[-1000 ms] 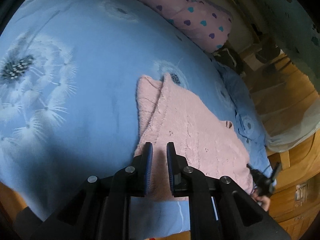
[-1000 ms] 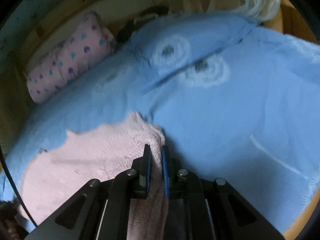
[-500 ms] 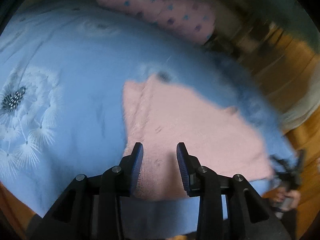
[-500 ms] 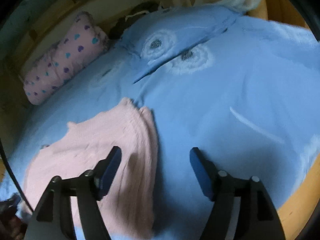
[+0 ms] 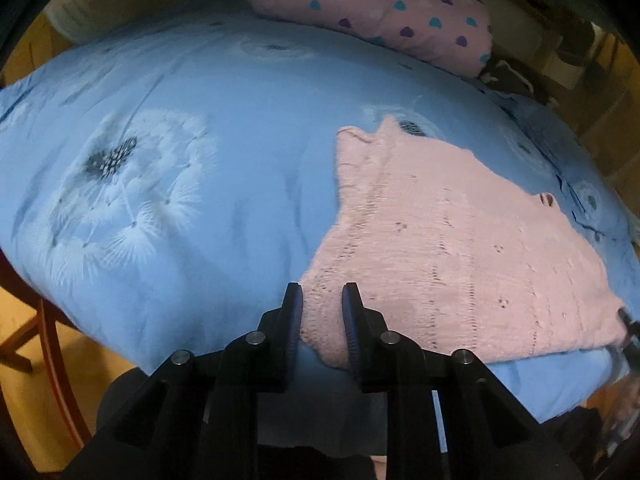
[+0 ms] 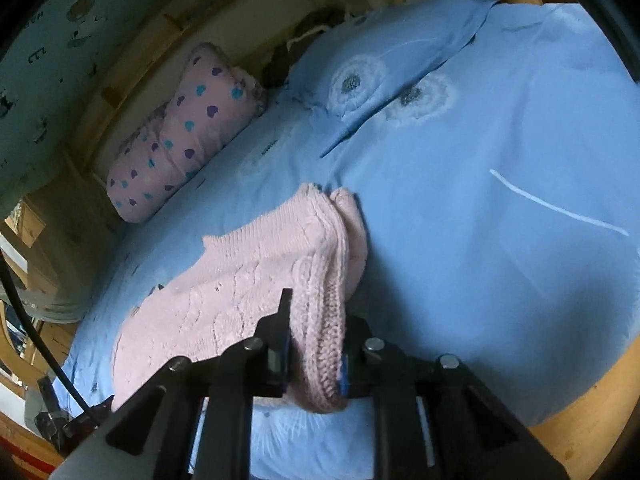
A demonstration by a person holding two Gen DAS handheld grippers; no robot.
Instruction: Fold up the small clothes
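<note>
A small pink knitted sweater (image 5: 452, 248) lies spread on the blue dandelion-print bedcover (image 5: 224, 208). My left gripper (image 5: 320, 300) is partly open, its jaws straddling the sweater's near left corner; no clamping shows. In the right wrist view my right gripper (image 6: 314, 330) has its jaws closed around a thick rolled edge of the sweater (image 6: 280, 264), which bulges between the fingers (image 6: 285, 316). The right gripper's tip also shows at the far right edge of the left wrist view (image 5: 630, 320).
A pink pillow with heart print (image 5: 384, 12) lies at the head of the bed, also in the right wrist view (image 6: 188, 136). A blue pillow (image 6: 400, 68) lies beyond the sweater. Wooden bed frame (image 6: 592, 408) and floor (image 5: 40, 380) border the mattress.
Both grippers opened half a second ago and released the sweater. Now the left has narrowed over the near left corner, and the right has closed on the sweater's rolled right edge.
</note>
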